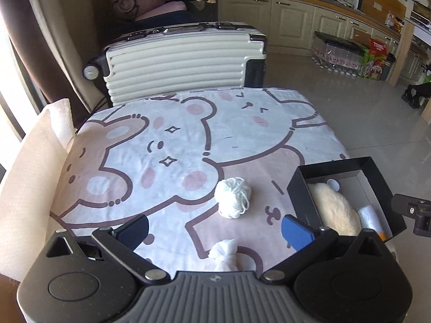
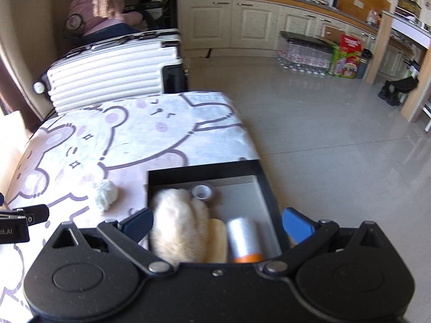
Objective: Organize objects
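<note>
Right gripper (image 2: pixel 216 224) gapes over black box (image 2: pixel 204 171) (side tag reads ".AI").

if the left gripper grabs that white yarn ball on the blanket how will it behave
The yarn ball looks soft and loosely wound, so it will probably squash between the fingers rather than resist. It seems light for its size. Loose strands hang off its side, so one may snag or unwind. Being round, it might roll if nudged, though the soft blanket should slow it.

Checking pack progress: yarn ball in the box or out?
Out. The yarn ball lies on the cloth, left of the box.
</note>
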Action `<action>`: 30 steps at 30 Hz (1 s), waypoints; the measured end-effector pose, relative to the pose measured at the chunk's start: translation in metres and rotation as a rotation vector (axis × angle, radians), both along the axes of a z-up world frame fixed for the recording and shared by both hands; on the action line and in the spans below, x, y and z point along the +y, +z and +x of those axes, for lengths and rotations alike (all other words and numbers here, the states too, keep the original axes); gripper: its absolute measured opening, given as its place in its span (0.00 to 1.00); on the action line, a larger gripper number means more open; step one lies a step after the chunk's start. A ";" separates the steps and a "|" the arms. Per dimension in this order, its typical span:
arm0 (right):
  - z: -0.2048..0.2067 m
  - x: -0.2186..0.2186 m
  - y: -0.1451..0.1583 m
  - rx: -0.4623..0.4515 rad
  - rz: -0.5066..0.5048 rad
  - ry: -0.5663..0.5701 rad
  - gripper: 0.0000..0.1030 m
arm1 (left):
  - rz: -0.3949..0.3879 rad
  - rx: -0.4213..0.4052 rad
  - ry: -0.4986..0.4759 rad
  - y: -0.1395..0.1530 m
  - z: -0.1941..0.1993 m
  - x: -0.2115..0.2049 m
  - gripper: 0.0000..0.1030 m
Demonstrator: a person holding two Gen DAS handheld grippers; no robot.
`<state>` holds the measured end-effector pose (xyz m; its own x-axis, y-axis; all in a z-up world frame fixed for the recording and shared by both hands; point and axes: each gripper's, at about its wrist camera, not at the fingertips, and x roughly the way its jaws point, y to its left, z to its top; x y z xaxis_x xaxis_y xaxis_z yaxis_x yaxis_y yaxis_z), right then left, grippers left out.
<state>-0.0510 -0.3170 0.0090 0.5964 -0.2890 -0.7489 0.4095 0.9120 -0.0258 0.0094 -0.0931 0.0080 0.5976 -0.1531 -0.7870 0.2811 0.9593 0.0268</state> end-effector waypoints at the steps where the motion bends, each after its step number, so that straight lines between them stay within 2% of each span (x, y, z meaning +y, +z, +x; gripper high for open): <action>1: 0.004 0.005 0.000 0.001 -0.001 0.010 1.00 | 0.000 0.000 0.009 0.000 0.001 0.006 1.00; 12: 0.027 0.039 -0.004 0.002 -0.005 0.076 1.00 | -0.018 0.001 0.079 0.000 0.007 0.047 1.00; 22: 0.034 0.043 -0.004 -0.013 -0.004 0.080 1.00 | -0.039 0.019 0.044 -0.005 0.010 0.047 1.00; 25: 0.036 0.043 -0.005 -0.034 0.018 0.076 1.00 | -0.044 0.056 0.006 -0.010 0.012 0.043 0.97; 30: 0.044 0.049 -0.006 -0.073 -0.010 0.079 1.00 | -0.029 0.128 -0.041 -0.025 0.016 0.036 0.86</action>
<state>-0.0074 -0.2681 0.0026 0.6701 -0.2465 -0.7002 0.3377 0.9412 -0.0082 0.0259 -0.0569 -0.0174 0.4852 -0.1993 -0.8514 0.3189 0.9469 -0.0399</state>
